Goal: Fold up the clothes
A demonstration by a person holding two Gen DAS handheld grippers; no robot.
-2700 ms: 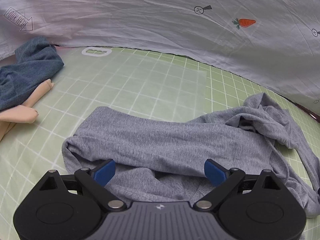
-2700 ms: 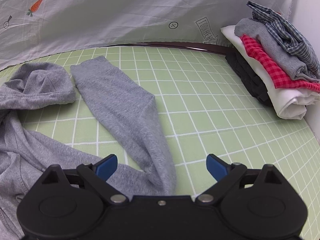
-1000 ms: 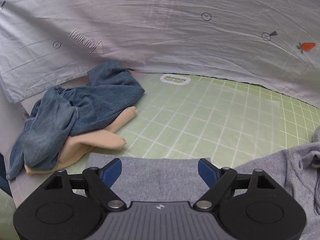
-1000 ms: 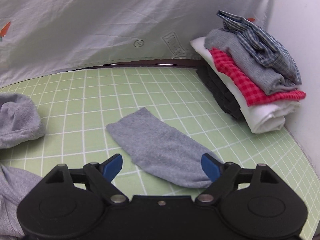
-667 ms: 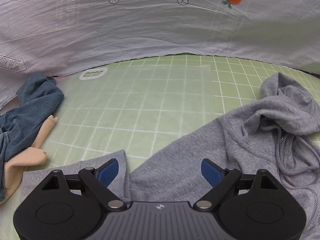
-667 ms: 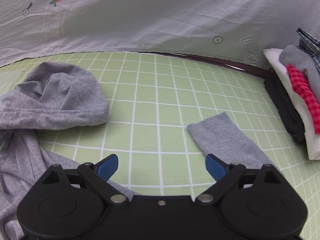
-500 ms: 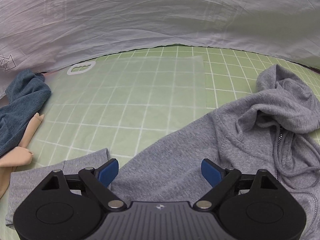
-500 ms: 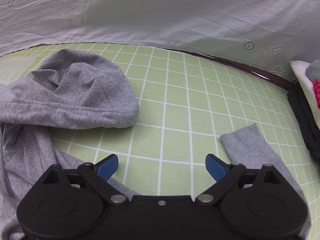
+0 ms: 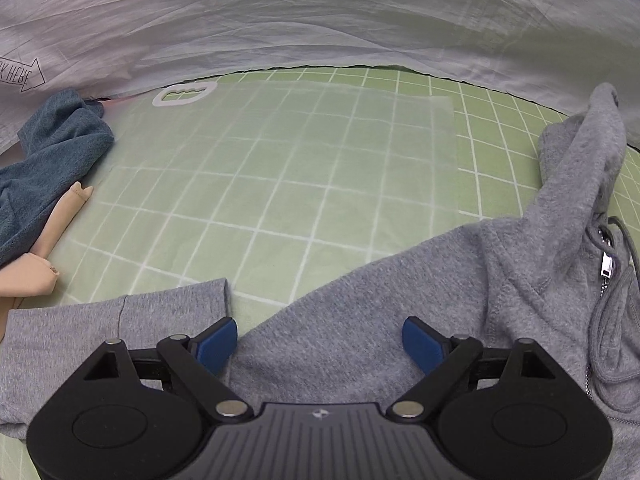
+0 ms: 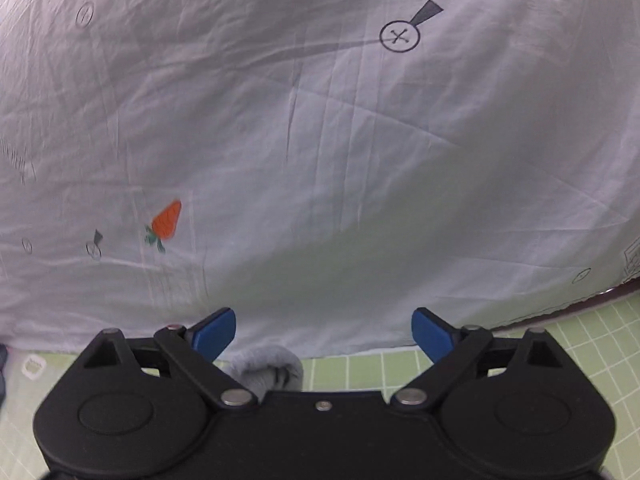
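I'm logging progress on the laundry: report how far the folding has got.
Done: the grey hoodie lies spread on the green mat, one sleeve laid out flat. In hand: nothing; the left gripper hovers open over it, and the right gripper is open too. Left: every fold, plus the blue garment and beige garment heaped aside.

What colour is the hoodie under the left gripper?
Heather grey; the hoodie shows best in the left wrist view, below the left gripper.

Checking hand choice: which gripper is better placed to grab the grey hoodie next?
Probably left. The left gripper hangs open over the grey hoodie; the right gripper, jaws empty, faces the white sheet.
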